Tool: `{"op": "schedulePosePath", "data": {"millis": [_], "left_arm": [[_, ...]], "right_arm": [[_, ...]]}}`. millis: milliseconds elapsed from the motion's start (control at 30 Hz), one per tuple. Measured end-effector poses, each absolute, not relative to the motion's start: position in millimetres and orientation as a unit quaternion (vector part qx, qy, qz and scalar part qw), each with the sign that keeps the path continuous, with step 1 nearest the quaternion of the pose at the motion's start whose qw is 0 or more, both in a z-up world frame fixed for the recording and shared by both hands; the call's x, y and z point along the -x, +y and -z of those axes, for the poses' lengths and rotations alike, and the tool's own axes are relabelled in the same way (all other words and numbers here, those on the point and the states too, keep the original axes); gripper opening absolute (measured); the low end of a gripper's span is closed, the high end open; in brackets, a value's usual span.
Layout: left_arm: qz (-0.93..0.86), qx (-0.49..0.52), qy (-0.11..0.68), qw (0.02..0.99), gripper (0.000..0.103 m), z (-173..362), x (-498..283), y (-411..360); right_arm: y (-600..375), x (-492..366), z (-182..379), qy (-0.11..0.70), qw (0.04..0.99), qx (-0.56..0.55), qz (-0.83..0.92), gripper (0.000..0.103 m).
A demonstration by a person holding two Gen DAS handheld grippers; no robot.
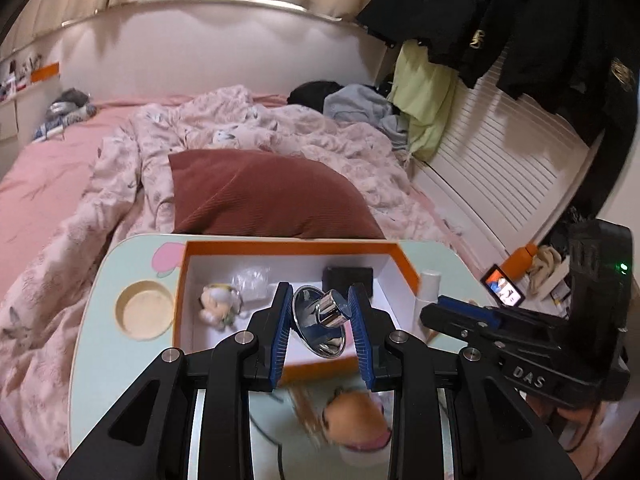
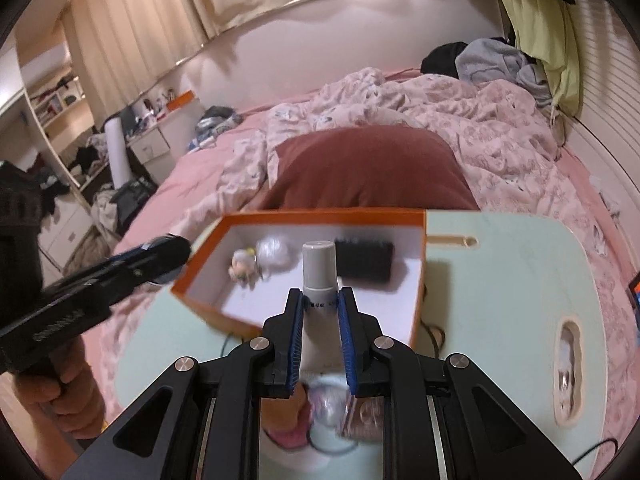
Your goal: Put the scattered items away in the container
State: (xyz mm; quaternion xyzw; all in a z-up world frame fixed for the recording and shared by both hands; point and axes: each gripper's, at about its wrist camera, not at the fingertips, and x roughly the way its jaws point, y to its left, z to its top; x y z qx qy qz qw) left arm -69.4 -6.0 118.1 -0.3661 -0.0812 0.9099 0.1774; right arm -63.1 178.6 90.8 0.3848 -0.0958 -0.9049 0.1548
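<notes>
Left wrist: left hand-held gripper (image 1: 320,312) clamps chrome knob (image 1: 320,316)

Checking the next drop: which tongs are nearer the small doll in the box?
Left. The left tongs hover just beside the doll; the right tongs hold off past the box's opposite side.

We can't make out the blurred orange-pink lump (image 1: 356,420) below the left wrist's fingers, near the table's (image 1: 96,360) front edge. The box's (image 2: 296,216) near wall smears in the right wrist view, and the clear and pink clutter (image 2: 324,412) beneath those fingers is unreadable. The bottle's (image 2: 318,280) base hides between the pads, its label print too small to read.
</notes>
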Motion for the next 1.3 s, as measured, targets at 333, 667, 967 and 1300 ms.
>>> {"op": "schedulePosePath", "data": {"millis": [333, 667, 967, 1300], "left_arm": [[-0.861, 0.442, -0.165, 0.189, 0.042, -78, 128, -13], [-0.872, 0.440, -0.153, 0.149, 0.070, -65, 116, -38], [-0.885, 0.429, -0.107, 0.146, 0.070, -55, 93, -32], [-0.921, 0.367, -0.058, 0.115, 0.070, -83, 60, -27]], "right_arm": [[184, 100, -89, -0.132, 0.146, -0.385, 0.902, 0.004], [200, 89, -54, -0.144, 0.166, -0.448, 0.867, 0.010], [206, 104, -44, -0.127, 0.142, -0.452, 0.871, 0.010], [182, 42, -79, -0.055, 0.115, -0.373, 0.919, 0.054]]}}
